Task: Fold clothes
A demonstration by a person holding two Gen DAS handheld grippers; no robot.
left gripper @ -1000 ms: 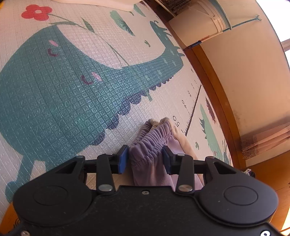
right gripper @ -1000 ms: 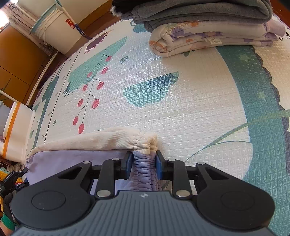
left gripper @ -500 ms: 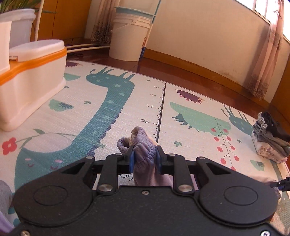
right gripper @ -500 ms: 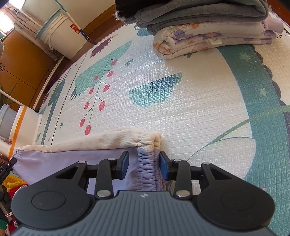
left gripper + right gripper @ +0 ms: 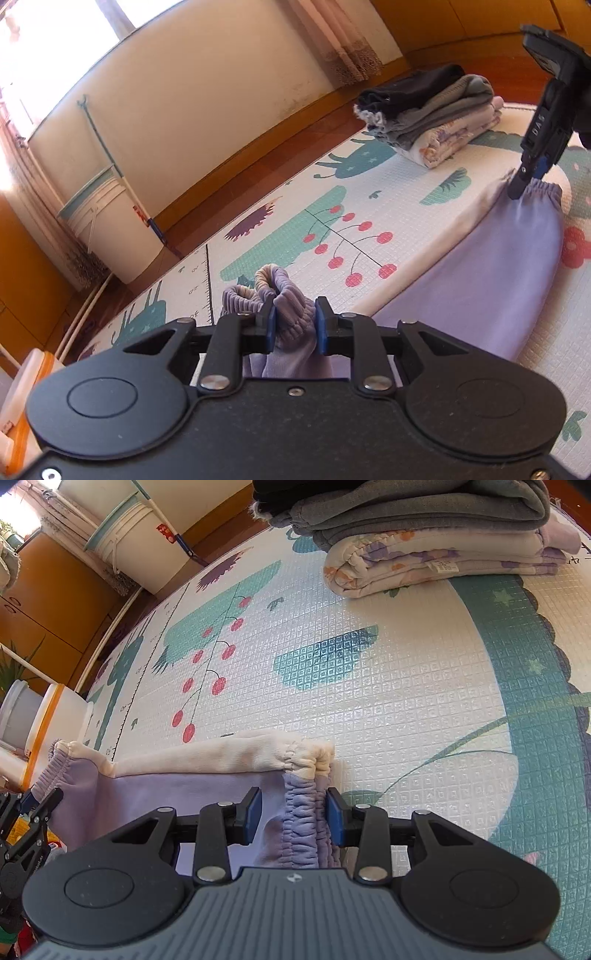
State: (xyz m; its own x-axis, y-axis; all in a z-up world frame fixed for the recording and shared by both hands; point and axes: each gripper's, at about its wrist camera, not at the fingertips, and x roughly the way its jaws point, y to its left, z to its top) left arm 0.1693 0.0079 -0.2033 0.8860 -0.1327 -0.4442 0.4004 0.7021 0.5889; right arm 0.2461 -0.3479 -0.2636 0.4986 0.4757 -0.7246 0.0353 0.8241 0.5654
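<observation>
My left tool (image 5: pixel 293 326) holds the bunched, elasticated cuff end of the lilac cotton trousers with a cream side panel (image 5: pixel 491 280), blue pads pressed into the gathered cloth. A second ago this tool looked almost straight down at the patterned foam play mat (image 5: pixel 406 686); now it is raised and turned to look across the mat toward the other end of the garment, so the cuff end is up off the floor. My right tool (image 5: pixel 293 810) was shut on the gathered waistband a second ago; its jaws now stand wide, with the waistband loose between the pads and lying on the mat.

Judgement: the waistband end is placed and released, and the lifted end is being carried over toward it. The lengthwise fold is under way, not yet laid.

The trousers stretch between the two tools, lilac face up, cream strip along the far edge, sagging toward the mat mid-span.

Surroundings: a stack of folded clothes, grey and dark on top with a floral quilted piece beneath (image 5: pixel 424 542), sits on the mat beyond the waistband, well apart from it. A white plastic bucket (image 5: pixel 107 236) stands by the wall, off the mat. A white bin with an orange band (image 5: pixel 55 716) stands at the mat's far side. Nothing lies on the mat between cuff and waistband; the right tool itself is the only obstruction over the landing spot.
</observation>
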